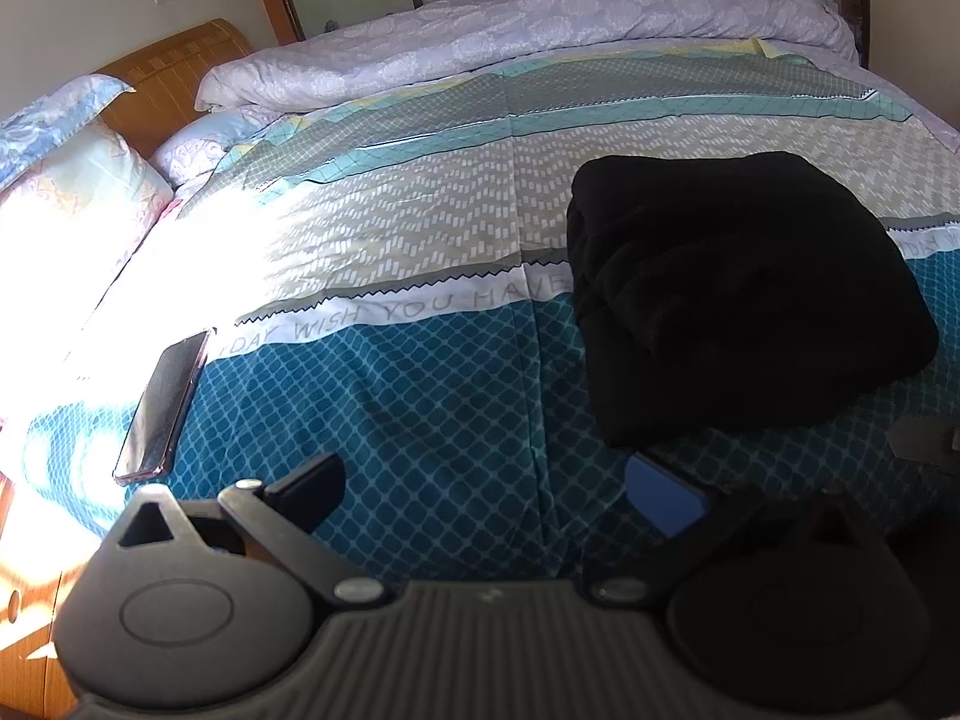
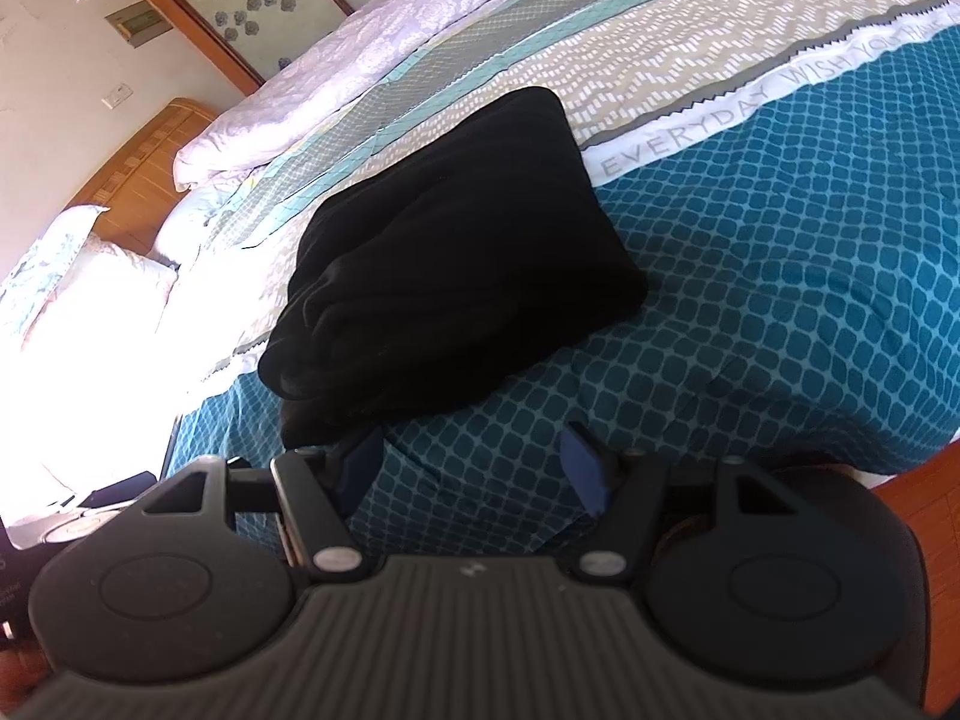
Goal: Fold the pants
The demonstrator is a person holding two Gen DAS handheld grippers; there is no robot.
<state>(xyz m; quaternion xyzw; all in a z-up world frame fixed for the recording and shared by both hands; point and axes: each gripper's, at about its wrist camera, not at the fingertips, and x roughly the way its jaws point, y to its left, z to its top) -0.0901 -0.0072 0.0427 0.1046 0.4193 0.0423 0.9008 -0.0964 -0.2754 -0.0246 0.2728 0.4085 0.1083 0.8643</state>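
So the black pants point(image 1: 744, 300) are sitting in a compact folded bundle on the bed point(image 1: 420, 396), close to its near edge and straddling the white lettered stripe where the teal diamond part of the cover meets the beige part. Looks pretty much done to me: it's a squarish stack with the layers showing on one side, no legs trailing out. Both grippers are pulled back off it, which makes sense if the fold is finished. The left gripper point(image 1: 486, 483) has its jaws spread wide with nothing between them, hanging over the teal cover near the bed's edge, and the right gripper point(image 2: 474, 465) is spread too and empty, its left finger just beside the bundle's near corner. Other stuff: a phone point(image 1: 165, 405) lying face up towards the sunlit end of the near edge, well apart from the pants, pillows point(image 1: 66, 180) by the wooden headboard point(image 1: 174, 78), and a bunched lilac quilt point(image 1: 510, 30) along the far side. Nothing's in the way.
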